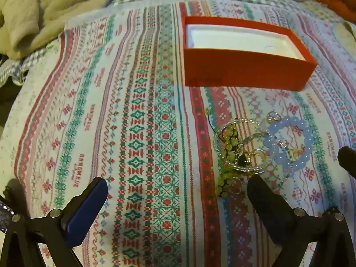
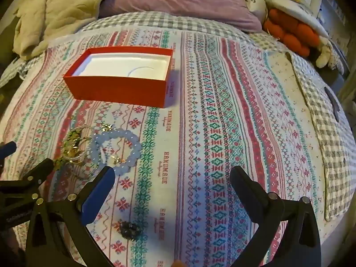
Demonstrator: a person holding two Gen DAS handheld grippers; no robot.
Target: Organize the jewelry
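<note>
1. Right wrist view alone shows the lilac pillow (image 2: 184, 0), an orange knit cushion (image 2: 289, 33) and a small dark bead piece (image 2: 130, 228) well short of the red box (image 2: 118, 86).
2. Patterned cloth (image 1: 138, 111) carries the open, white-lined box.
3. Jewelry pile (image 1: 242, 151) and blue bead bracelet (image 1: 287, 142) lie near the box's front.
4. Left gripper (image 1: 178, 184) and right gripper (image 2: 173, 171) tilt downward, jaws spread wide, holding nothing.

Both wrist cameras are looking steeply down and forward at the patterned bedspread (image 1: 138, 115) from close above. The left view is placing the red box (image 1: 242, 66) at one o'clock; the right view is placing it at eleven. Both are sharing the blue bead bracelet (image 2: 115, 149).
</note>
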